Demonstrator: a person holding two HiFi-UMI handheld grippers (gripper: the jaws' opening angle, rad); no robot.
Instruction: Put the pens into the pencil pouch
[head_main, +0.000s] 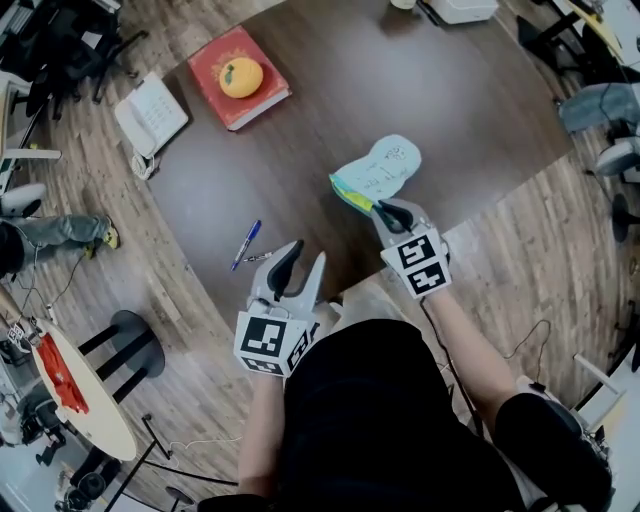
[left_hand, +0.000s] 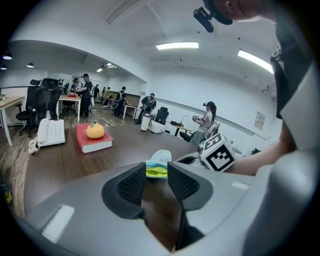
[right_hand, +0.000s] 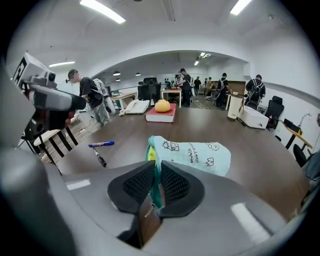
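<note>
Pens (head_main: 247, 246) lie near the tabletop (head_main: 400, 80) edge, just ahead of the open, empty left tool (head_main: 307, 253); right tool (head_main: 383, 210) pinches the pencil pouch (head_main: 387, 163) mouth.

the pencil pouch (right_hand: 200, 155) bears doodles and handwriting-style print, too small to read.
</note>
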